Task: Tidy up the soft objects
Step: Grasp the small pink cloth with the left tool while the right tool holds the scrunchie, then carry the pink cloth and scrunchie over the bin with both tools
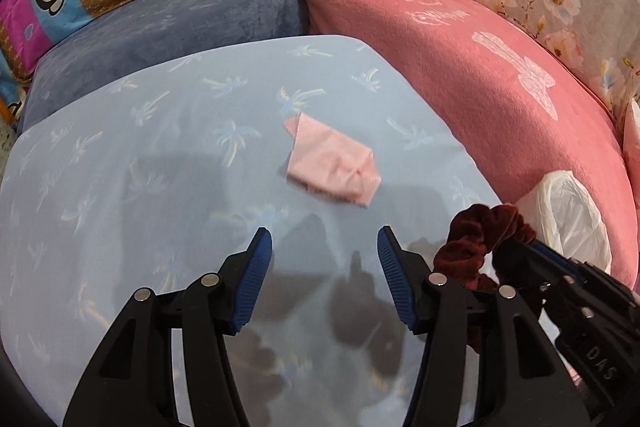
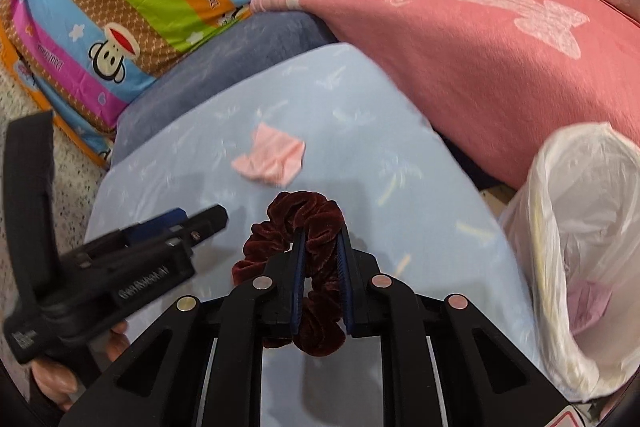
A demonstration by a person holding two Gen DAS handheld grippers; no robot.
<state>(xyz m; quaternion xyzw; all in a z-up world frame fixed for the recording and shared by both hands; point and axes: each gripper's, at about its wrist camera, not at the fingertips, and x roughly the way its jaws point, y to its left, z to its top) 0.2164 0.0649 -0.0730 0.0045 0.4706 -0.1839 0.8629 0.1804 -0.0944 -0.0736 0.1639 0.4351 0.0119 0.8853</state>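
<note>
Your work surface: light blue sheet (image 1: 168, 155) with pale palm-tree print, spread flat over blue-grey plush cushion (image 1: 160, 23). Lying directly on it: one small folded pink cloth (image 1: 332, 163), near middle, edges blurred. Pink blanket (image 1: 460, 67) borders sheet's right side. Speckled floor (image 2: 48, 155) shows at your left.
</note>
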